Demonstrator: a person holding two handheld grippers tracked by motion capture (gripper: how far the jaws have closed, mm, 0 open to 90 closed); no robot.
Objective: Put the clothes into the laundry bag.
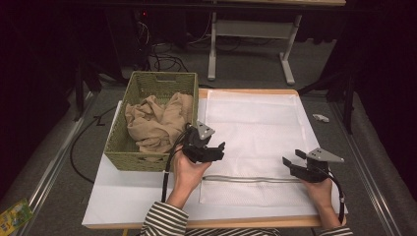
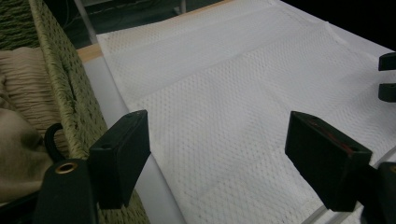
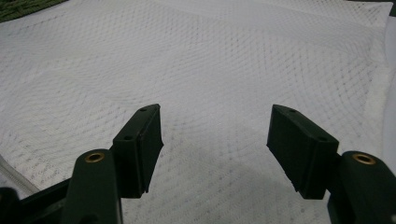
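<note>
A white mesh laundry bag [image 1: 255,128] lies flat on the table, its zipper [image 1: 251,179] running along the near side. My left gripper [image 1: 220,150] hovers over the bag's left edge, beside a green woven basket [image 1: 120,132] holding crumpled beige cloth [image 1: 157,123]. In the left gripper view the gripper [image 2: 217,126] is open with only mesh bag [image 2: 224,70] between the jaws, and the basket wall [image 2: 60,79] and cloth [image 2: 23,93] are at left. My right gripper [image 1: 291,157] sits at the zipper's right end. Its jaws [image 3: 215,116] stand open over the mesh [image 3: 210,56], holding nothing.
The bag rests on a white board [image 1: 123,196] over a wooden tabletop. On the floor lie a small white object [image 1: 320,118] at right and a yellow-green packet [image 1: 14,216] at bottom left. A table leg [image 1: 287,64] and cables stand behind.
</note>
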